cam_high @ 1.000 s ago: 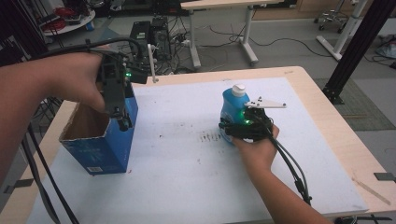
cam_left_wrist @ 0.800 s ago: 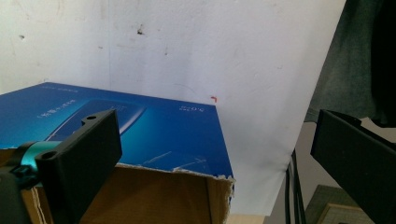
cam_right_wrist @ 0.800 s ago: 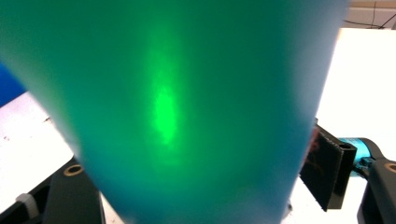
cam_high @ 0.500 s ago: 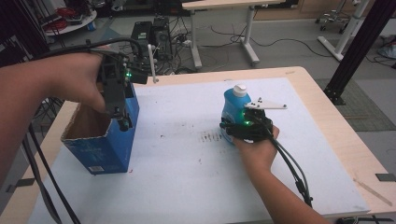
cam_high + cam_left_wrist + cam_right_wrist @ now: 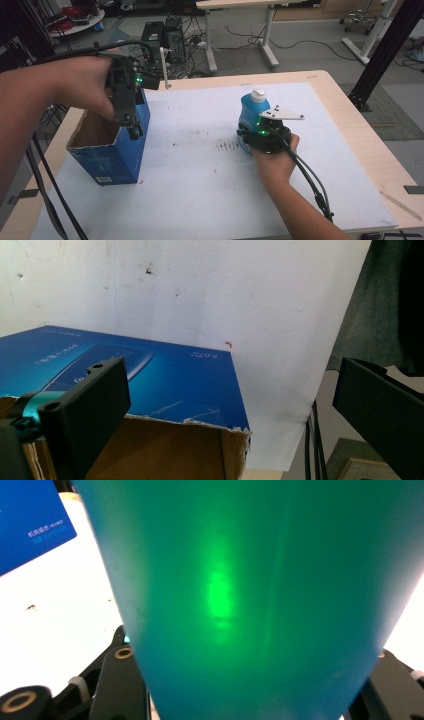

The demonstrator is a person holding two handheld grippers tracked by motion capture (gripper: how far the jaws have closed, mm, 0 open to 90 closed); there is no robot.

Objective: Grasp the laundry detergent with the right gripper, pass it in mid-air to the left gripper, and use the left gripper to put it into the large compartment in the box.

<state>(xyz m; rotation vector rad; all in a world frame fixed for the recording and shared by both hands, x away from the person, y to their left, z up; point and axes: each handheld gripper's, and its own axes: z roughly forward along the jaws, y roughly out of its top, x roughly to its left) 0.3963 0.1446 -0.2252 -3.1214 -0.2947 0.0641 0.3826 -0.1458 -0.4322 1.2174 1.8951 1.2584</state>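
A blue bottle with a white cap stands upright right of the table's middle. My right gripper is shut on its lower body; its jaws have just been closing with the bottle between them. In the right gripper view the bottle looks green-lit between the black fingers. My left gripper hangs over the right wall of an open blue cardboard box at the table's left. In the left gripper view its jaws stand open and wide apart, straddling the box's torn rim without touching it.
A white sheet covers the wooden table. Cables trail from both grippers toward the near edge. Past the far edge stand a desk's legs, computer equipment and loose cables on the floor. A black post rises at the right.
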